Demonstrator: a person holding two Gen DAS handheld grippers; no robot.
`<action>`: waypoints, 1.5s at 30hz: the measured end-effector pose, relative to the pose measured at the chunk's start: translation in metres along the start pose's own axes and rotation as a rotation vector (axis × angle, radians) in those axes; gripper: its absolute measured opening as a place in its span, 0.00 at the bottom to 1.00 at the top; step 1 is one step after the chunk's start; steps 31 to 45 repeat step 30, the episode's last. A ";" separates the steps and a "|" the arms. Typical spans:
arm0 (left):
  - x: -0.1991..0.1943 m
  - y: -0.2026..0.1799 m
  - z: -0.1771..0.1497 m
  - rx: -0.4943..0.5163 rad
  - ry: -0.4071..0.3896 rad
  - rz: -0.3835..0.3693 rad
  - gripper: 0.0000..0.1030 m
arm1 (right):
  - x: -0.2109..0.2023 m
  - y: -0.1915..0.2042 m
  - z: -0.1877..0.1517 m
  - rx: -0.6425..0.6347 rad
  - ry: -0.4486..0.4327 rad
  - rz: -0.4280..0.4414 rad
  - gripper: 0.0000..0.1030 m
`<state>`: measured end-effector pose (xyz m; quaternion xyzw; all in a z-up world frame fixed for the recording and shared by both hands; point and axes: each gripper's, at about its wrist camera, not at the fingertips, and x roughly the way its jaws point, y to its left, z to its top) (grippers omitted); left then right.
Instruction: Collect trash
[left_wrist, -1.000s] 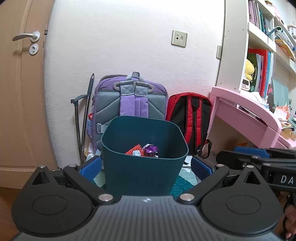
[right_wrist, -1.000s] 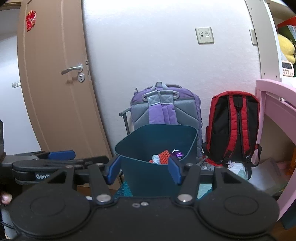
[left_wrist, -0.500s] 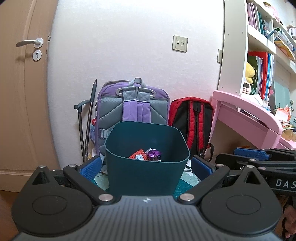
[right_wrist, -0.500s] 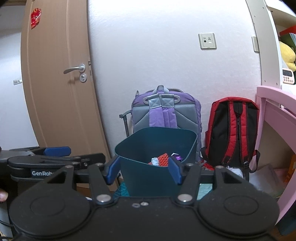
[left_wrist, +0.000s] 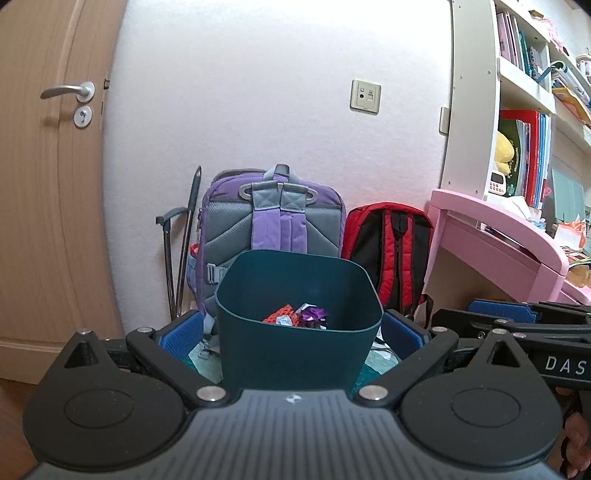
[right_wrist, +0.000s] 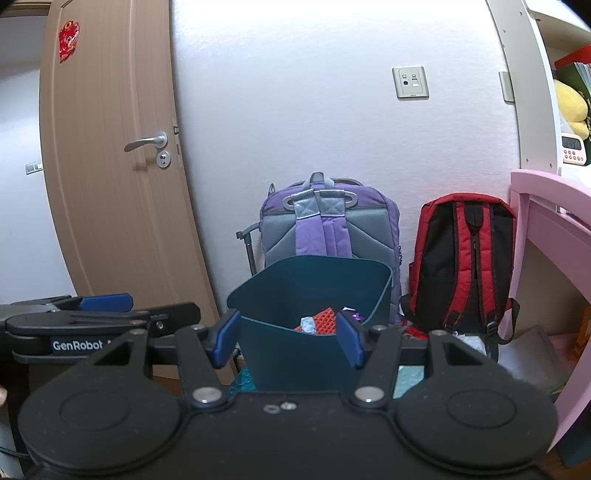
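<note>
A dark teal trash bin (left_wrist: 295, 354) stands on the floor before the wall; it also shows in the right wrist view (right_wrist: 295, 354). Inside lie crumpled wrappers: an orange-red piece (left_wrist: 279, 313), a purple foil (left_wrist: 314, 315), and a pale blue scrap (right_wrist: 307, 325). My left gripper (left_wrist: 291, 334) is open and empty, its blue pads (left_wrist: 181, 332) level with the bin's sides. My right gripper (right_wrist: 286, 341) is open and empty, in front of the bin. The right gripper also shows at the right of the left wrist view (left_wrist: 517, 321), and the left gripper at the left of the right wrist view (right_wrist: 99, 314).
A purple and grey backpack (left_wrist: 273, 218) and a red and black backpack (left_wrist: 391, 247) lean on the wall behind the bin. A wooden door (left_wrist: 48, 184) is at the left. A pink desk (left_wrist: 498, 236) and white bookshelf (left_wrist: 476, 92) stand at the right. A teal mat (left_wrist: 201, 360) lies under the bin.
Both grippers have drawn back and up from the bin, so it looks smaller and lower in both views. Both stay open and empty.
</note>
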<state>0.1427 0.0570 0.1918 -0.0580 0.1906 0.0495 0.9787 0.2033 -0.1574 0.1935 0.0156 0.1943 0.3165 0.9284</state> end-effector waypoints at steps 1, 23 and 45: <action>-0.001 -0.001 0.000 0.006 -0.006 0.005 1.00 | -0.001 0.000 0.000 -0.001 -0.001 0.001 0.55; 0.004 -0.005 -0.001 -0.002 -0.017 0.001 1.00 | 0.001 -0.002 -0.002 0.016 -0.002 -0.011 0.55; 0.013 0.002 -0.003 -0.042 0.018 -0.029 1.00 | 0.007 -0.002 -0.004 0.029 0.002 -0.019 0.55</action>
